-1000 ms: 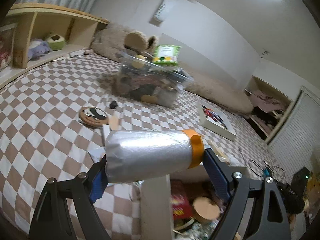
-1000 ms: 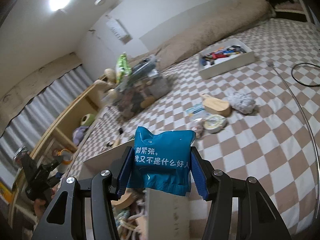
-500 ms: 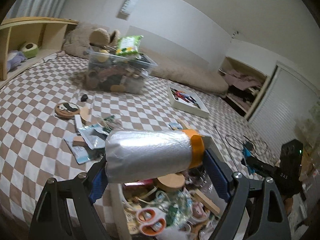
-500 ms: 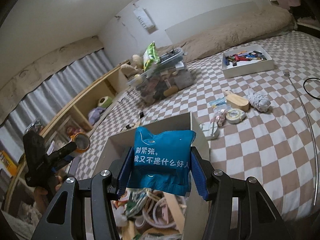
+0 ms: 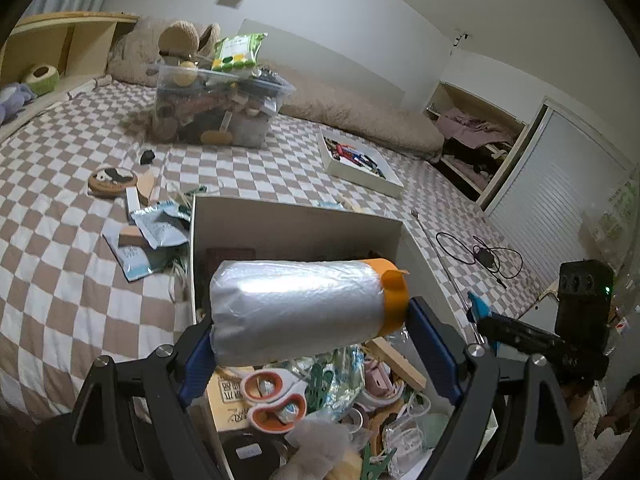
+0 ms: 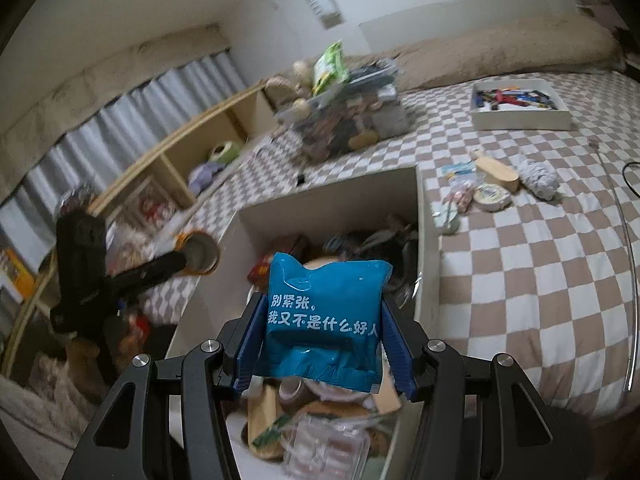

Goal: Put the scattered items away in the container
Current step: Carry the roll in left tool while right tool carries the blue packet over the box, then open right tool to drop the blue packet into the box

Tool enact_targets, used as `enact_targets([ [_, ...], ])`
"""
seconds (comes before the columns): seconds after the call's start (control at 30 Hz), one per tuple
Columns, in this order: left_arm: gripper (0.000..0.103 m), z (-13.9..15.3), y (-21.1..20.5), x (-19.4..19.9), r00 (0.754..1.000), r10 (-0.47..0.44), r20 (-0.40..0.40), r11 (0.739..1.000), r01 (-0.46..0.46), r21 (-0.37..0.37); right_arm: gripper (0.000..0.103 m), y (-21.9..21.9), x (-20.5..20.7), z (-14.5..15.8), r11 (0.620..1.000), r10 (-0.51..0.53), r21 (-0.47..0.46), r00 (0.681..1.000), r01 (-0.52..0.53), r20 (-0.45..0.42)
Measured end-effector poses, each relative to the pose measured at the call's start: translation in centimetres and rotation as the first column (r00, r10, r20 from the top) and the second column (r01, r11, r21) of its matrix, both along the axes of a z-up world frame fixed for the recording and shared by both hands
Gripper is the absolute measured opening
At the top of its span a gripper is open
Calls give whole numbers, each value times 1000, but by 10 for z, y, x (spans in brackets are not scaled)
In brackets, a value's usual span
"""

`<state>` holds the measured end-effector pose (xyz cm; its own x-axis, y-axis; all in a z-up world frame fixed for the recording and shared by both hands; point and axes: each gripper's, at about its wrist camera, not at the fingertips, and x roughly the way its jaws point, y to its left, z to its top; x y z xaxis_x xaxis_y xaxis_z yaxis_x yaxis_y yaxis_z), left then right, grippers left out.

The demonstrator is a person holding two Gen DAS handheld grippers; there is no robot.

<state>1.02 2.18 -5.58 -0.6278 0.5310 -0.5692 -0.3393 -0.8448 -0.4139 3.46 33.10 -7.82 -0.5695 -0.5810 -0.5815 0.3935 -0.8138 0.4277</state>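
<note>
A checkered bed cover (image 5: pixel 52 272) carries the clutter: a clear bin (image 5: pixel 218 110) heaped with odds and ends near the pillows, a shallow white tray (image 5: pixel 362 166) of pens, foil packets (image 5: pixel 150 226) and a round wooden disc (image 5: pixel 112 180) left of the box, and a tape roll (image 6: pixel 492 197), a wooden brush (image 6: pixel 498 172) and a grey knitted bundle (image 6: pixel 538 176) to its right. The open white box (image 5: pixel 288 220) below both claws is already crowded; orange-handled scissors (image 5: pixel 272 394) lie on top.

The left claw (image 5: pixel 310 322) grips, jaws spread wide, a silver roll with an orange end (image 5: pixel 304 310), held sideways over the box. The right claw (image 6: pixel 322 326), jaws half spread, pinches a glossy blue packet (image 6: pixel 324 318) printed with white characters by its sides, also above the box.
</note>
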Motion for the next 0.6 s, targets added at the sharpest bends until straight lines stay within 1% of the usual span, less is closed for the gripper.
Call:
enact_targets([
  [0.17, 87, -5, 4, 2, 1000, -18, 25, 1000, 18, 16, 57, -19, 11, -10, 992, 87, 86, 995, -91, 45],
  [0.33, 87, -7, 11, 3, 998, -43, 42, 999, 42, 18, 57, -29, 20, -25, 967, 171, 174, 980, -187, 105],
  [0.47, 87, -8, 14, 3, 997, -57, 52, 998, 56, 22, 57, -35, 25, -33, 946, 212, 217, 966, -240, 148],
  [0.5, 87, -9, 14, 4, 997, -61, 54, 998, 60, 24, 58, -38, 27, -34, 941, 223, 225, 962, -254, 155],
  [0.53, 87, -9, 15, 4, 996, -65, 57, 998, 64, 25, 62, -40, 28, -35, 935, 232, 234, 960, -265, 158],
  [0.6, 87, -10, 16, 4, 995, -71, 64, 997, 69, 25, 90, -43, 32, -35, 929, 242, 248, 959, -274, 149],
])
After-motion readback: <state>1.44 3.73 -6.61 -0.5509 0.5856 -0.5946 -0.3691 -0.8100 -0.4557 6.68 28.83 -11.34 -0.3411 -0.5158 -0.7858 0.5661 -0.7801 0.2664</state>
